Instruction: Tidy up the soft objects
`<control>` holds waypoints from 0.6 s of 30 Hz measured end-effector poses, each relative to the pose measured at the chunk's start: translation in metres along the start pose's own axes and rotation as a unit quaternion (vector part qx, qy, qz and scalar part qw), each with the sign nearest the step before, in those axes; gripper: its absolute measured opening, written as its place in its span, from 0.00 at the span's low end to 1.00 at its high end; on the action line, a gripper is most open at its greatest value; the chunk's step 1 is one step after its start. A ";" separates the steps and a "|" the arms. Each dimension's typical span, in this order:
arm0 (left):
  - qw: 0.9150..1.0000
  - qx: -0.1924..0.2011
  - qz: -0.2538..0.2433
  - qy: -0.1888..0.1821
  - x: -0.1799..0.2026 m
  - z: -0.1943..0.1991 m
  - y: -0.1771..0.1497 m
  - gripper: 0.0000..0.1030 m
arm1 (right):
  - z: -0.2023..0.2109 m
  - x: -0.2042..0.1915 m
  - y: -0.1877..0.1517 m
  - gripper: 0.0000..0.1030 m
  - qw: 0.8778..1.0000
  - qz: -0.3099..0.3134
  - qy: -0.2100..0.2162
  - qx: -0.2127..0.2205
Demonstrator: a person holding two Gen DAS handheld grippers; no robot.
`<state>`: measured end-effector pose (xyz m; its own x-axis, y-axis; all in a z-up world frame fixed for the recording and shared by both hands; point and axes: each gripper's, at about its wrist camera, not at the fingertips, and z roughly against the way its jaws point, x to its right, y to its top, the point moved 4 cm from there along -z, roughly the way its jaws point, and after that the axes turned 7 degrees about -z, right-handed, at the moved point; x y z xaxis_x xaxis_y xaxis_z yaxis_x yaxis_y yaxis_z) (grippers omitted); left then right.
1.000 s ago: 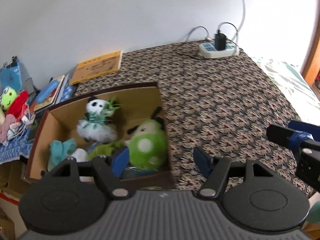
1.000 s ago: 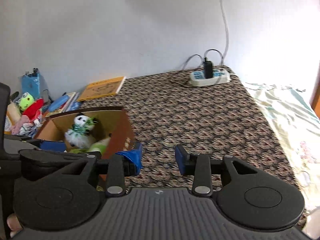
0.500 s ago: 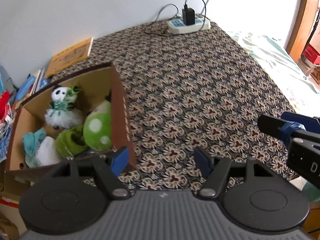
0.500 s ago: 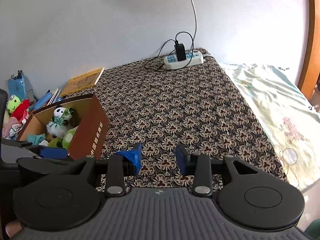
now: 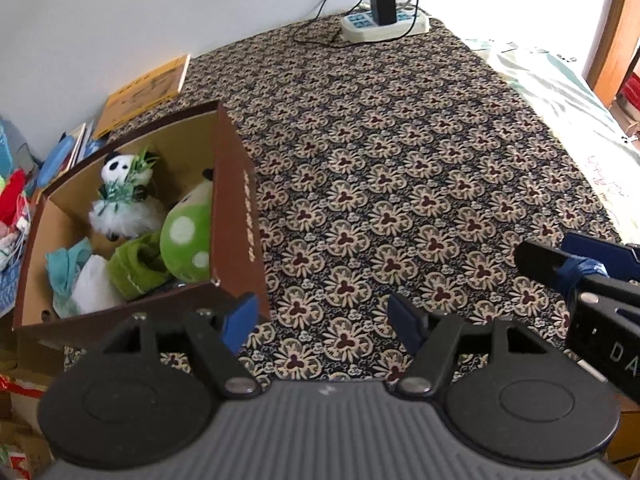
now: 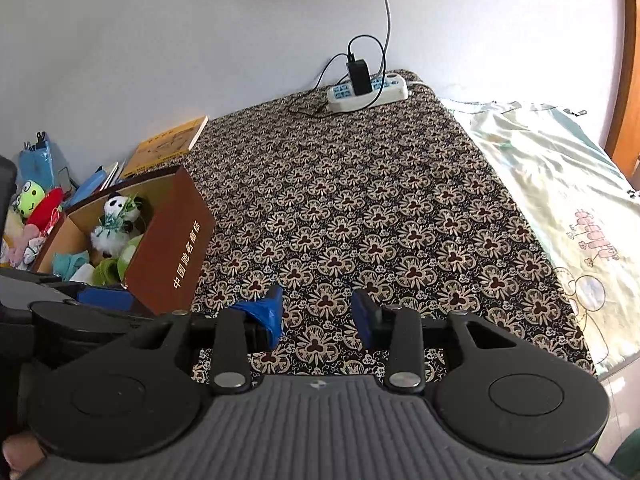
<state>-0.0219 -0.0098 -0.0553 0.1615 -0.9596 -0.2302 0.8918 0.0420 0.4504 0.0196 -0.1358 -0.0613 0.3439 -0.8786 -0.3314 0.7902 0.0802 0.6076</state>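
A brown cardboard box (image 5: pixel 236 200) stands at the left of the patterned cloth. In it lie a panda plush (image 5: pixel 124 196), a green spotted plush (image 5: pixel 186 240), a green sock (image 5: pixel 134 266), a teal cloth (image 5: pixel 66 268) and a white soft item (image 5: pixel 94 286). The box also shows in the right wrist view (image 6: pixel 176 248). My left gripper (image 5: pixel 320 318) is open and empty, just right of the box's near corner. My right gripper (image 6: pixel 318 314) is open and empty over the cloth; it shows at the right edge of the left wrist view (image 5: pixel 560 264).
A power strip (image 5: pixel 384 24) with a charger and cables lies at the far edge by the wall. A yellow book (image 5: pixel 144 92) and blue books lie behind the box. More plush toys (image 6: pixel 34 208) are piled at the far left. A pale bedsheet (image 6: pixel 560 208) lies at the right.
Both grippers have drawn back and up from the box. The left gripper, which was over the box's contents, is now right of its near corner. Both stay open.
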 end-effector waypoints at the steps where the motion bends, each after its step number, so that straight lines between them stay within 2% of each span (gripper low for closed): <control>1: 1.000 -0.003 0.002 0.003 -0.001 -0.001 -0.001 0.68 | -0.002 0.000 0.000 0.21 1.000 -0.001 0.001 -0.003; 8: 0.999 -0.011 0.018 0.023 -0.010 -0.004 -0.005 0.68 | -0.015 -0.003 -0.004 0.21 1.000 0.005 0.013 -0.025; 18: 1.000 -0.023 0.015 0.006 -0.013 -0.016 -0.009 0.68 | -0.029 -0.015 -0.005 0.22 0.999 0.021 0.002 -0.044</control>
